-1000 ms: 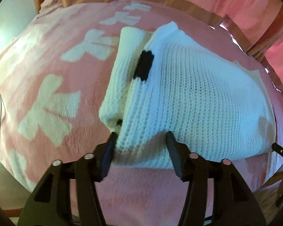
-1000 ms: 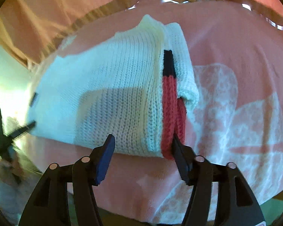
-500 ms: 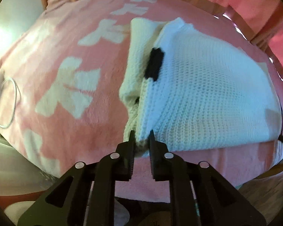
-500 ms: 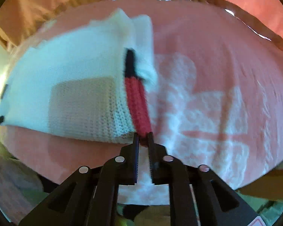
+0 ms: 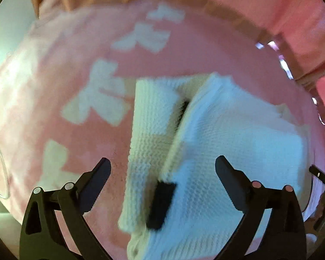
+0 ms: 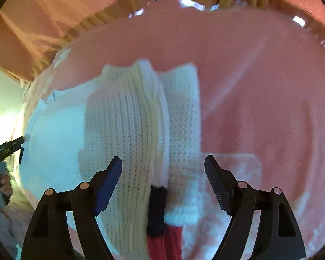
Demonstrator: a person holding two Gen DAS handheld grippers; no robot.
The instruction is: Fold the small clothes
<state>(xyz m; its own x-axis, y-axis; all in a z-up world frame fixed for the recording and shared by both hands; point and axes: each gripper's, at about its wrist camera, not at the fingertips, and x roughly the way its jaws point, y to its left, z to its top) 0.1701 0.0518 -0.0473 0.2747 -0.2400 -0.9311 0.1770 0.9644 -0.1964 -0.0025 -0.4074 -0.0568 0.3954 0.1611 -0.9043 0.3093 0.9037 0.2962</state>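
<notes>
Plainly, folded white knit sweater (image 5: 227,134) on pink blanket (image 5: 54,99), both grippers' fingers (image 5: 101,173) wide apart, empty.

**Right wrist view: folded knit sweater between parted fingers**

- Right gripper (image 6: 162,171): both black fingers spread wide, nothing clamped between them.
- White knit sweater (image 6: 127,130): folded, lying on the bedding, its ribbed fold running up the frame between the fingers.
- Black band (image 6: 156,210) and red cuff (image 6: 164,242): at the near end of the fold, low in frame.
- Pink blanket (image 6: 260,91): pale pattern patches at lower right.
- Left gripper (image 6: 2,151): partly visible at the left edge; its state is unclear.
</notes>
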